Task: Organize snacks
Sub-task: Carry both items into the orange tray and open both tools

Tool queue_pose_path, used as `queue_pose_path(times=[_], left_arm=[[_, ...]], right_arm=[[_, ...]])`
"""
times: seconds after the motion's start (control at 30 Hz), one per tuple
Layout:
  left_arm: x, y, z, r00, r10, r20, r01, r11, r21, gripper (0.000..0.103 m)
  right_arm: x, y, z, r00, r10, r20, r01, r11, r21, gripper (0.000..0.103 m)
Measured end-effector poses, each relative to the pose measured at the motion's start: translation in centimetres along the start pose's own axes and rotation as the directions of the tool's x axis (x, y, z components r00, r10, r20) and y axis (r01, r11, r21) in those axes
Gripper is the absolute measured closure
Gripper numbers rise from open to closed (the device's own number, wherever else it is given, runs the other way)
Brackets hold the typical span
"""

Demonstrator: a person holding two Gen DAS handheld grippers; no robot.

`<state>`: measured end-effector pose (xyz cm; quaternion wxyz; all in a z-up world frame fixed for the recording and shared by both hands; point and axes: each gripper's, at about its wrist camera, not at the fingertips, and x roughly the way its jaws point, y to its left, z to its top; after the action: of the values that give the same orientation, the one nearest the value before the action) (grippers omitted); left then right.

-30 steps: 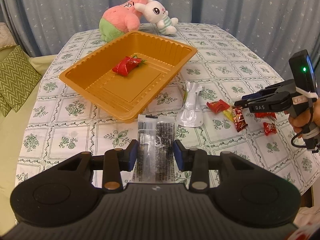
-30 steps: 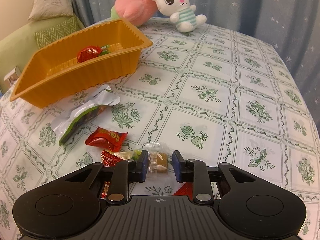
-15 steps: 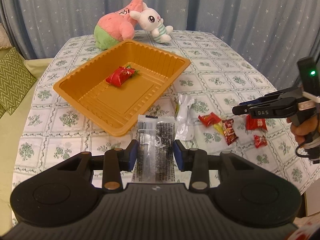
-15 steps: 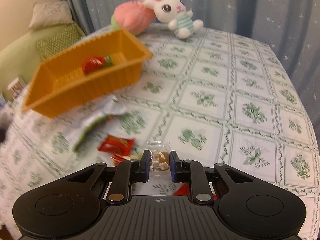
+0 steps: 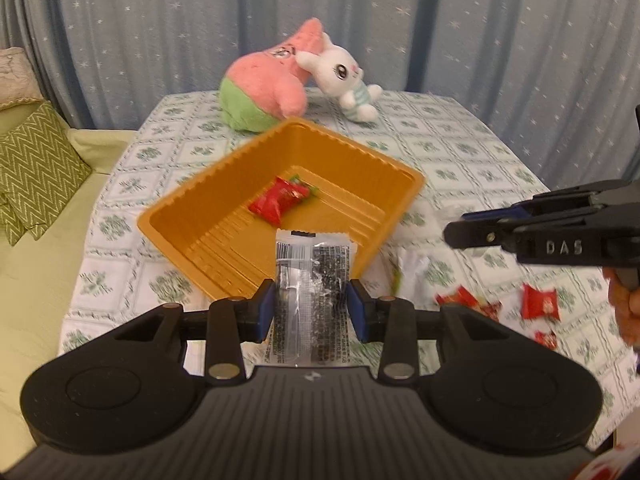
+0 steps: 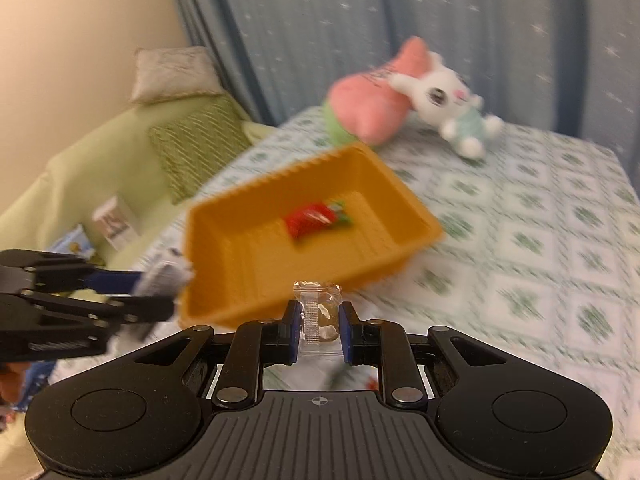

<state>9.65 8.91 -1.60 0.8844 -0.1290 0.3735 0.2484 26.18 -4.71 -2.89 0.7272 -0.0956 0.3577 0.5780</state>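
Snacks (image 5: 538, 301) beside orange tray (image 5: 192, 216) blur; one half-hidden.

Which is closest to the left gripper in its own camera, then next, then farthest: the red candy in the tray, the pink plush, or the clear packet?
1. Clear packet, held between the left gripper pads.
2. Red candy, inside the orange tray, ahead.
3. Pink plush, beyond the tray at the table's far end.
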Motion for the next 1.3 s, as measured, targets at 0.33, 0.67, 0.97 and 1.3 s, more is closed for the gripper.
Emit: queue_pose_path(times=[0.33,0.67,0.97,1.3], left_arm=[[3.3,3.6,2.6,0.999,0.051,-0.012,-0.051,0.998,-0.045,0.068],[7.9,5.5,4.2,0.997,0.053,-0.058,-0.056,0.997,-0.051,0.068],[12.1,6.5,4.7,0.991,0.040,-0.127,-0.048,0.997,-0.066,0.067],[14.1,6.8,4.9,0.987,0.022,-0.161,-0.033,0.997,-0.067,0.068]], right_arm=[[6.1,2.3,3.0,1.000,0.017,-0.018,-0.017,1.000,-0.002,0.083],[10.9,1.1,4.0,0.998,-0.024,-0.052,0.026,0.999,0.037,0.083],[13.3,-0.3,3.8,0.994,-0.068,-0.090,0.075,0.994,0.079,0.083],[14.1,-1.1,3.9,0.991,-0.085,-0.102,0.096,0.989,0.111,0.083]])
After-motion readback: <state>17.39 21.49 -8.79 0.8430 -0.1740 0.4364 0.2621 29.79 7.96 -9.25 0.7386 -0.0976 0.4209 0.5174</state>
